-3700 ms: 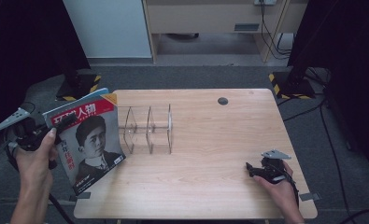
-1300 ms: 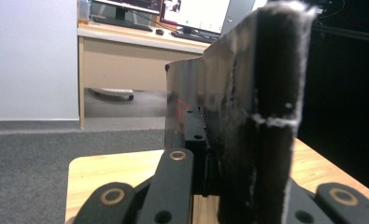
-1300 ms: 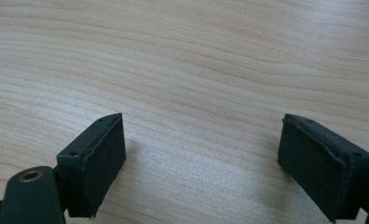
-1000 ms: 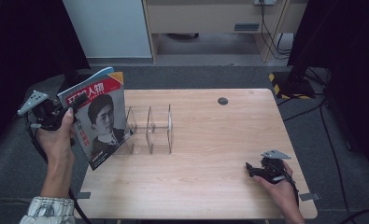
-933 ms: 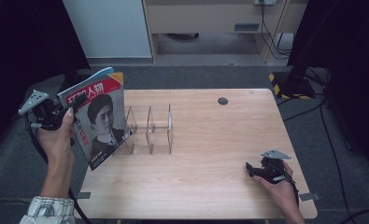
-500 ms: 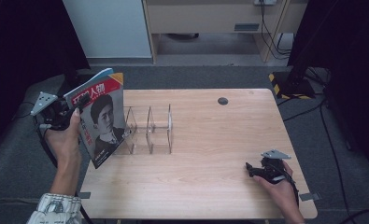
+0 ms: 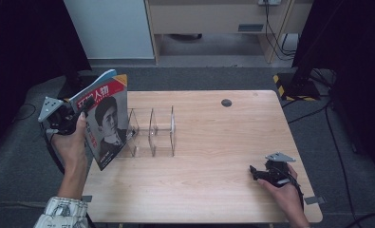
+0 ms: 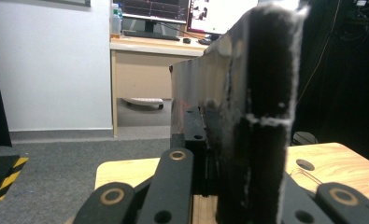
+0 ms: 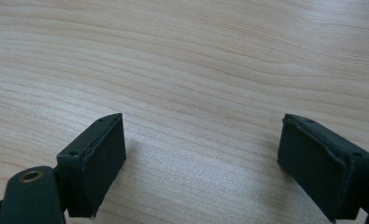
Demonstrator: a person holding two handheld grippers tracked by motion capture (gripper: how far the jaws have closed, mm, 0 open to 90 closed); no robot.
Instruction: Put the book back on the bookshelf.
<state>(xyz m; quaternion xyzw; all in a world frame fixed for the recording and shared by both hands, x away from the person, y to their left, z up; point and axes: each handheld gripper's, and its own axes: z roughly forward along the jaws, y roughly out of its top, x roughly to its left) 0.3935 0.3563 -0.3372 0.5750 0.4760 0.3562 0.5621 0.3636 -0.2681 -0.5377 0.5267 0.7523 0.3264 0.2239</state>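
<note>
My left gripper [image 7: 73, 116] is shut on a magazine [image 7: 104, 121] with a portrait and a red title on its cover. It holds the magazine upright and tilted over the table's left edge, just left of a clear acrylic rack [image 7: 152, 130] with several dividers. In the left gripper view the magazine [image 8: 205, 79] stands edge-on between the jaws of the left gripper [image 8: 210, 149]. My right gripper [image 7: 258, 172] rests near the front right of the wooden table [image 7: 213, 137]. In the right gripper view its jaws stand wide apart, so the right gripper [image 9: 215, 163] is open over bare wood [image 9: 196, 56].
A black round cable hole [image 7: 226, 102] sits at the table's far side. Beyond the table stand a white cabinet [image 7: 111, 26] and a desk [image 7: 209, 16]. Cables and a black-and-yellow striped foot [image 7: 294, 83] lie on the floor at the right.
The left hand has lifted the magazine from a flatter, lower pose and carried it slightly right toward the rack, turning it more edge-on. The right gripper has not moved.
</note>
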